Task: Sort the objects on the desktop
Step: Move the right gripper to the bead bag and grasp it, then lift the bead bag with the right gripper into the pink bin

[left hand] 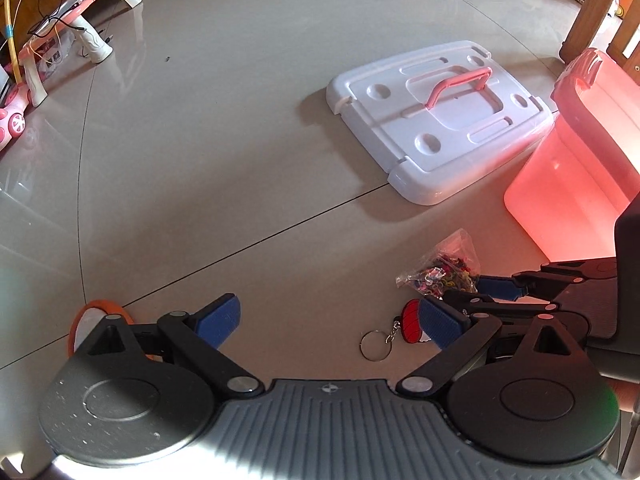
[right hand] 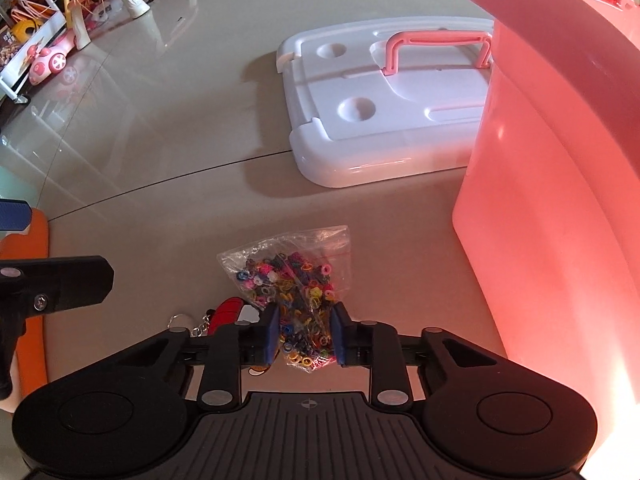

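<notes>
A clear bag of small coloured rubber bands (right hand: 294,280) lies on the glossy floor. My right gripper (right hand: 304,336) is shut on the bag's near end; it also shows in the left wrist view (left hand: 464,296) with the bag (left hand: 444,270). A red keychain with a metal ring (left hand: 400,330) lies just left of the bag, its red charm partly showing in the right wrist view (right hand: 226,312). My left gripper (left hand: 328,320) is open and empty, low over the floor, its right finger beside the keychain. The pink storage bin (right hand: 560,160) stands at the right.
The bin's white lid with a pink handle (left hand: 436,116) lies flat behind the bag. An orange-rimmed object (left hand: 86,320) lies by my left finger. Pink toys and a small table (left hand: 72,28) stand at the far left.
</notes>
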